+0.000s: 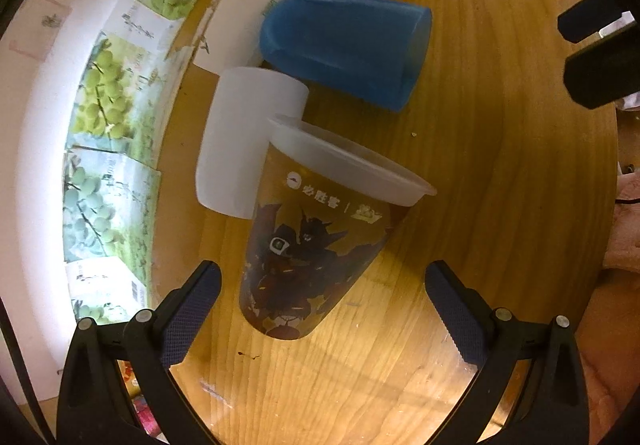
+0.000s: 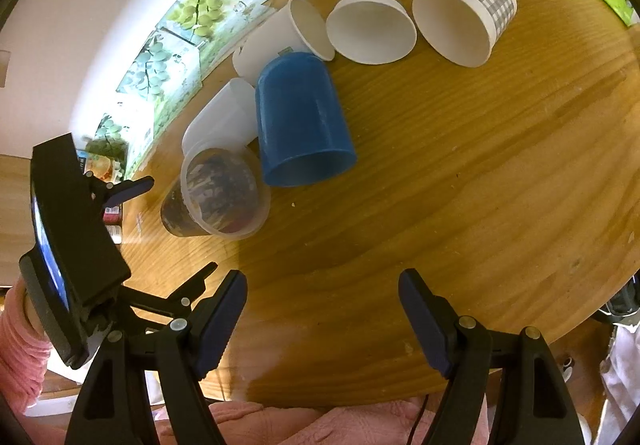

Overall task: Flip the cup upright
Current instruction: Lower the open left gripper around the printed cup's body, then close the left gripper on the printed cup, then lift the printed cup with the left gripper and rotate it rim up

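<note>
Wooden bench, cups all lying tipped over. We're bringing the left hand-held gripper, released, around the printed clear cup, lying base-first between its jaws. We're aiming mid-body, clenching gently. Right hand-held gripper is hanging released, well back.
</note>
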Tool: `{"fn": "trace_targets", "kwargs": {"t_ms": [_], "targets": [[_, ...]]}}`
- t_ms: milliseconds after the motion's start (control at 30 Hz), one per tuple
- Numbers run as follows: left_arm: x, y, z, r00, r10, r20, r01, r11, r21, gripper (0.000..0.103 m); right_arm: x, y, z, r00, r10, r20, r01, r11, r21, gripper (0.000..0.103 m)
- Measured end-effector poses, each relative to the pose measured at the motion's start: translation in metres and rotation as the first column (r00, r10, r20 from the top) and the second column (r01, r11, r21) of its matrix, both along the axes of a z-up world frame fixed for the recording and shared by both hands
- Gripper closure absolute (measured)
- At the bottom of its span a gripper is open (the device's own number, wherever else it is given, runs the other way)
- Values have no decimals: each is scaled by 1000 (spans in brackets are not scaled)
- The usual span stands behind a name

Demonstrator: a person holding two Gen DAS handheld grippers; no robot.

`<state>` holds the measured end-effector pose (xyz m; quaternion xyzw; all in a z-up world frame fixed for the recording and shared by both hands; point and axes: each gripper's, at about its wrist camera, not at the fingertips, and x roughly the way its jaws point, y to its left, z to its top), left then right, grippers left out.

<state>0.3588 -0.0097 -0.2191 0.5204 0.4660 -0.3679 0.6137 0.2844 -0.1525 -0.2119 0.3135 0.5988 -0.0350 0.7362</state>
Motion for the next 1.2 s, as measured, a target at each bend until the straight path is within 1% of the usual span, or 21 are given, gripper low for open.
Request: {"fn": "trace_targets", "kwargs": {"t_ms": [100,367,400,467,567,633,700,867,1100,1200], "targets": [[6,-2,-5,999,13,-32,-13,1000,7,1,0,-2,-1,1000,-13,-4,13,1000,-1,24],[18,-9,-14,997,27,-78,-26,1000,8,2,1,-9,-1,999,-40,-10,40,999,-13,24],[19,-10,-15,996,28,-89,-27,1000,9,4,0,-9,-2,999,-42,-11,42,999,-13,24],[21,-11,-18,995,28,-97,-27,1000,16,11,0,-10,-2,999,-45,-12,44,999,-13,24],[24,-11,-23,994,29,-108,-25,999,36,19,0,-10,-1,999,-46,-13,46,999,-17,24],[25,-11,-26,992,33,-120,-28,999,45,21,0,-10,-1,999,-47,-12,46,999,-19,24],[26,-10,-28,992,33,-119,-27,998,50,26,0,-11,0,999,-47,-10,46,999,-19,24],[29,-10,-32,992,38,-119,-32,998,53,27,0,-11,-1,999,-44,-13,44,999,-17,24],[18,-9,-30,991,48,-127,-41,997,58,28,-2,-10,0,999,-36,-8,36,999,-22,24],[17,-9,-29,988,60,-143,-53,997,53,28,-3,-11,0,999,-40,-9,40,999,-23,24]]}}
